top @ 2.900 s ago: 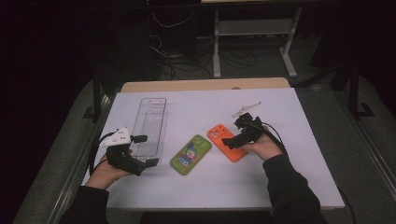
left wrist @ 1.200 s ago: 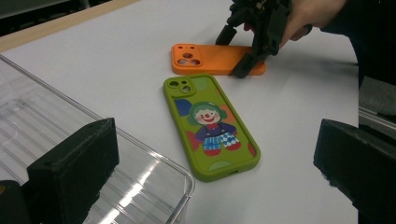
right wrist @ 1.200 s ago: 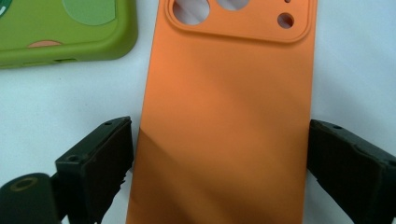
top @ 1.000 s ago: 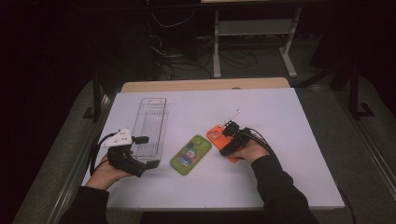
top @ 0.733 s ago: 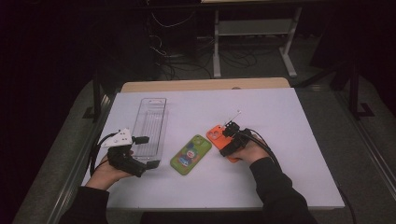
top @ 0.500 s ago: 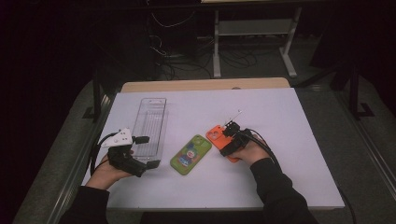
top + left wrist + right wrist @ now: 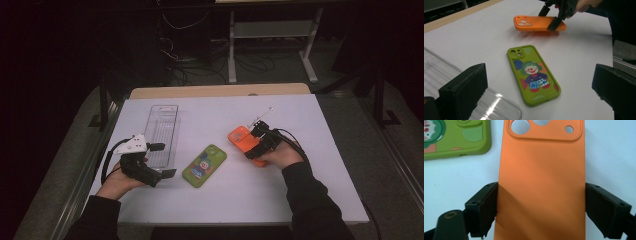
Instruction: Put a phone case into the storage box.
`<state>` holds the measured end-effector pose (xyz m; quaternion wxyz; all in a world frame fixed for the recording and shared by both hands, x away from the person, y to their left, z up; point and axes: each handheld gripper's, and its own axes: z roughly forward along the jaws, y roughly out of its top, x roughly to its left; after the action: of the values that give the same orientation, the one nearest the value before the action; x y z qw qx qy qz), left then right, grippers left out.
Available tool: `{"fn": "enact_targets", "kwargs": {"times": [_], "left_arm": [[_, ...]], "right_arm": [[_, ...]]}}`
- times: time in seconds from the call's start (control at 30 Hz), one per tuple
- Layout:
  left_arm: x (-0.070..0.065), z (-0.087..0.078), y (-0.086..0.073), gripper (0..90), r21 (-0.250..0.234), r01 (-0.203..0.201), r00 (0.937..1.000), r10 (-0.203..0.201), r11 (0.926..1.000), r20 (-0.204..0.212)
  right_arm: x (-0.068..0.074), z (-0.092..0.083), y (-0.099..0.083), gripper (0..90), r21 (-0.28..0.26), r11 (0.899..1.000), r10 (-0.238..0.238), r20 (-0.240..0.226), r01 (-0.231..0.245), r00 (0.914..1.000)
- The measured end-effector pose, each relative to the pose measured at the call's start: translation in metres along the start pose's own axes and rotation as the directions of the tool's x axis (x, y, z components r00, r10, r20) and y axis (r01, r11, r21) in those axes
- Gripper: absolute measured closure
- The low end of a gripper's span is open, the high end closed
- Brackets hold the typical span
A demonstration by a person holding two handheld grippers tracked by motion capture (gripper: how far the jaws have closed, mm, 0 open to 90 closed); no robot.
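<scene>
My right gripper (image 7: 256, 141) is shut on an orange phone case (image 7: 240, 136), its jaws pressing on the case's two long edges (image 7: 541, 182). In the left gripper view the orange phone case (image 7: 536, 23) hangs nearly level just above the white table, with a shadow under it and its camera cut-out away from the hand. A green phone case with a clown picture (image 7: 204, 165) lies flat mid-table, left of the orange one. My left gripper (image 7: 162, 160) rests open at the table's left, its jaws framing the green case (image 7: 534, 73) from a distance.
A clear plastic tray (image 7: 162, 130) lies lengthwise just beyond the left gripper, its near corner by the left jaw (image 7: 486, 107). The white table top (image 7: 310, 190) ends in a wooden strip at the far edge. Dark floor, cables and a stand lie beyond.
The right hand has lifted the orange case off the table and carried it slightly toward the far side. The left gripper and the green case have stayed put.
</scene>
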<state>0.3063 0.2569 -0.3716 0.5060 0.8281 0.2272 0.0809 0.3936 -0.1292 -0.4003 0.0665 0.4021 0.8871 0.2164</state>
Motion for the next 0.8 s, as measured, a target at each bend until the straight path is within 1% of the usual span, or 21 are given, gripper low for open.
{"fn": "enact_targets", "kwargs": {"times": [0.07, 0.13, 0.17, 0.2, 0.23, 0.27, 0.3, 0.33, 0.37, 0.4, 0.43, 0.47, 0.5, 0.53, 0.57, 0.6, 0.63, 0.7, 0.73, 0.77, 0.8], "left_arm": [[0.0, 0.004, 0.005, 0.0, 0.009, -0.017, 0.9999, 0.017, 0.9998, -0.001], [0.0, 0.006, 0.007, 0.0, 0.008, -0.014, 0.9999, 0.014, 0.9999, -0.002], [0.0, 0.007, 0.009, 0.0, 0.011, -0.024, 0.9997, 0.024, 0.9997, -0.001], [0.0, 0.009, 0.011, 0.0, 0.01, -0.02, 0.9998, 0.02, 0.9998, 0.001], [0.0, 0.01, 0.013, 0.0, 0.018, -0.03, 0.9996, 0.03, 0.9994, 0.001], [0.0, 0.012, 0.015, 0.0, 0.021, -0.036, 0.9994, 0.036, 0.9991, 0.004], [0.001, 0.014, 0.018, 0.0, 0.024, -0.039, 0.9992, 0.039, 0.999, 0.01], [0.001, 0.016, 0.021, 0.0, 0.04, -0.044, 0.999, 0.044, 0.9982, 0.012], [0.002, 0.021, 0.027, 0.0, 0.035, -0.052, 0.9984, 0.051, 0.9981, 0.025], [0.002, 0.021, 0.027, 0.0, 0.035, -0.052, 0.9984, 0.051, 0.9981, 0.025], [0.002, 0.027, 0.031, 0.0, 0.034, -0.057, 0.9977, 0.055, 0.9978, 0.039], [0.002, 0.027, 0.031, 0.0, 0.034, -0.057, 0.9977, 0.055, 0.9978, 0.039], [0.002, 0.03, 0.033, 0.0, 0.043, -0.062, 0.9971, 0.06, 0.9972, 0.047], [0.002, 0.033, 0.035, 0.0, 0.038, -0.065, 0.9966, 0.063, 0.9972, 0.053], [0.002, 0.037, 0.036, 0.0, 0.044, -0.073, 0.9955, 0.071, 0.9963, 0.063], [0.001, 0.039, 0.038, 0.0, 0.052, -0.085, 0.9944, 0.081, 0.995, 0.067], [0.001, 0.042, 0.04, 0.0, 0.063, -0.098, 0.993, 0.093, 0.9932, 0.073], [0.0, 0.047, 0.044, 0.0, 0.064, -0.11, 0.9901, 0.103, 0.992, 0.095], [-0.001, 0.05, 0.046, 0.0, 0.066, -0.118, 0.9886, 0.111, 0.9909, 0.102], [-0.001, 0.053, 0.048, 0.0, 0.07, -0.126, 0.9871, 0.118, 0.9896, 0.108], [-0.001, 0.055, 0.05, 0.0, 0.074, -0.137, 0.9856, 0.128, 0.9878, 0.111]], "right_arm": [[-0.005, -0.004, 0.001, 15.2, -0.005, 1.0, -0.016, 0.003, 0.016, 0.9999], [-0.008, -0.008, 0.0, 15.2, -0.016, 1.0, -0.022, -0.011, 0.022, 0.9997], [-0.009, -0.01, 0.0, 15.2, -0.013, 0.999, -0.038, -0.012, 0.038, 0.9992], [-0.009, -0.01, 0.0, 15.2, -0.013, 0.999, -0.038, -0.012, 0.038, 0.9992], [-0.011, -0.014, 0.0, 15.2, -0.018, 0.998, -0.06, -0.018, 0.06, 0.998], [-0.011, -0.014, 0.0, 15.2, -0.018, 0.998, -0.06, -0.018, 0.06, 0.998], [-0.012, -0.017, 0.0, 15.2, -0.029, 0.996, -0.085, -0.019, 0.084, 0.9962], [-0.011, -0.018, 0.0, 15.2, -0.034, 0.995, -0.089, -0.017, 0.088, 0.9959], [-0.011, -0.02, -0.001, 15.2, -0.041, 0.994, -0.1, -0.025, 0.099, 0.9947], [-0.01, -0.021, -0.001, 15.2, -0.045, 0.993, -0.106, -0.03, 0.105, 0.9939], [-0.009, -0.021, -0.001, 15.2, -0.047, 0.991, -0.126, -0.034, 0.124, 0.9915], [-0.009, -0.021, -0.001, 15.2, -0.047, 0.991, -0.126, -0.034, 0.124, 0.9915], [-0.008, -0.021, -0.002, 15.2, -0.047, 0.99, -0.136, -0.035, 0.135, 0.99], [-0.007, -0.022, -0.002, 15.2, -0.046, 0.988, -0.152, -0.043, 0.15, 0.9874], [-0.004, -0.022, -0.003, 15.2, -0.048, 0.985, -0.171, -0.061, 0.168, 0.9834], [-0.004, -0.022, -0.003, 15.2, -0.048, 0.985, -0.171, -0.061, 0.168, 0.9834], [-0.002, -0.022, -0.004, 15.1, -0.066, 0.977, -0.21, -0.084, 0.205, 0.974], [0.001, -0.024, -0.004, 15.1, -0.075, 0.972, -0.231, -0.107, 0.224, 0.967], [0.003, -0.025, -0.004, 15.2, -0.076, 0.969, -0.242, -0.11, 0.234, 0.964], [0.003, -0.025, -0.004, 15.2, -0.076, 0.969, -0.242, -0.11, 0.234, 0.964], [0.005, -0.025, -0.005, 15.2, -0.08, 0.966, -0.256, -0.112, 0.248, 0.9603]]}}
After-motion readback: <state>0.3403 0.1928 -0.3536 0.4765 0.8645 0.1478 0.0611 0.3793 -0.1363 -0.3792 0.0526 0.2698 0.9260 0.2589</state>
